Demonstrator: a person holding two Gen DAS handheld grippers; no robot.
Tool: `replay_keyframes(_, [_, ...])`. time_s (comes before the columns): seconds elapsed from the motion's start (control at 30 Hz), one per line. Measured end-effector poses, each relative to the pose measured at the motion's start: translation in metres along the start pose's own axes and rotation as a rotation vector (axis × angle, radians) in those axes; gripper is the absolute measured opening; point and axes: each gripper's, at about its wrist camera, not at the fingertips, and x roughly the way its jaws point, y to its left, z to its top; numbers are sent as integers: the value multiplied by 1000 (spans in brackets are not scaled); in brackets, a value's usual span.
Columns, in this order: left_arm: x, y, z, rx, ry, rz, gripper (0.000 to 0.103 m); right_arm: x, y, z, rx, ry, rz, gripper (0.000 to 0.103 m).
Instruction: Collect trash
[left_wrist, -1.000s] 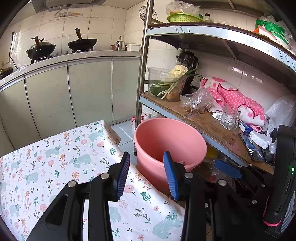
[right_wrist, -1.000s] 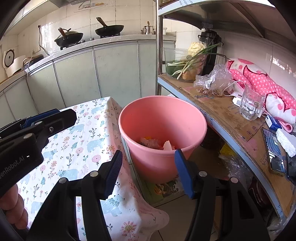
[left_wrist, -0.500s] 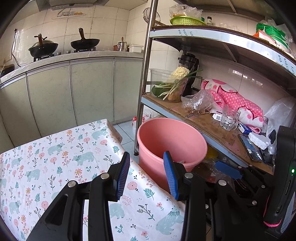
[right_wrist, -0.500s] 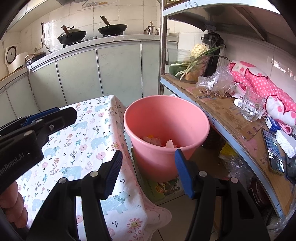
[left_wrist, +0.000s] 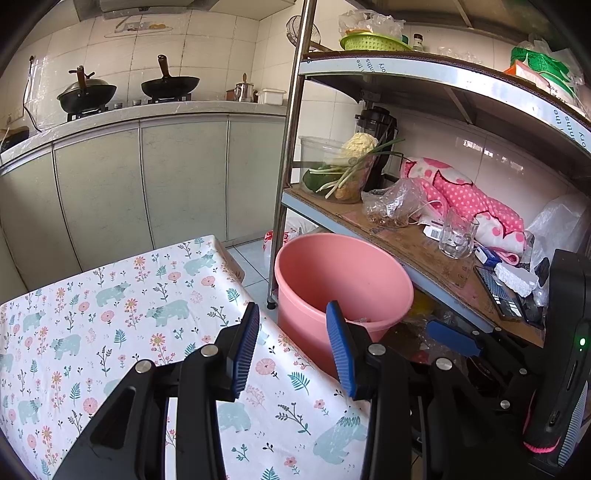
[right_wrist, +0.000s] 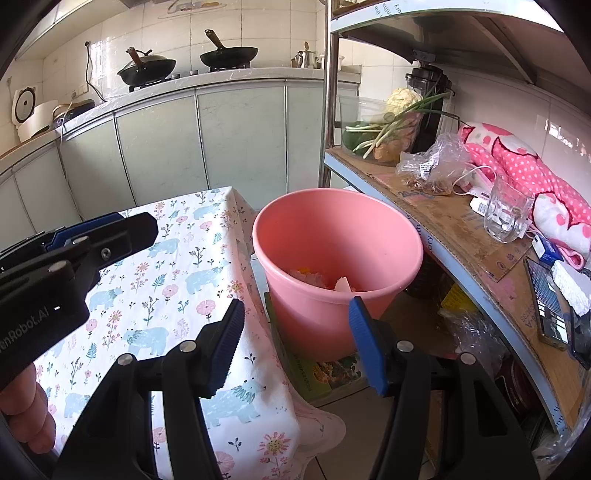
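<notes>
**Both grippers empty beside the pink bucket**

The right gripper (right_wrist: 295, 343) has its blue pads spread wide with nothing between them; the left gripper (left_wrist: 291, 347) is parted somewhat less and is likewise empty. The left one hangs over the corner of the floral tablecloth (left_wrist: 110, 314); the right sits just off the cloth's edge, facing the pink bucket (right_wrist: 338, 273). The bucket stands on the floor between the table and the metal shelf rack (right_wrist: 443, 236), upright, its long axis vertical and mouth open upward; pale and orange scraps (right_wrist: 325, 278) lie at its bottom. No loose trash shows on the visible cloth, so the collecting looks close to done; my judgement is that the next pickup wants the pads kept wide and turned back toward the table, clear of the bucket rim.
</notes>
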Motion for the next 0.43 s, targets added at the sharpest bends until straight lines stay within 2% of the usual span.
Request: replay_keyframes(0.43, [4, 0, -2, -2, 8, 0, 38, 6, 1, -1, -3, 12, 8, 59])
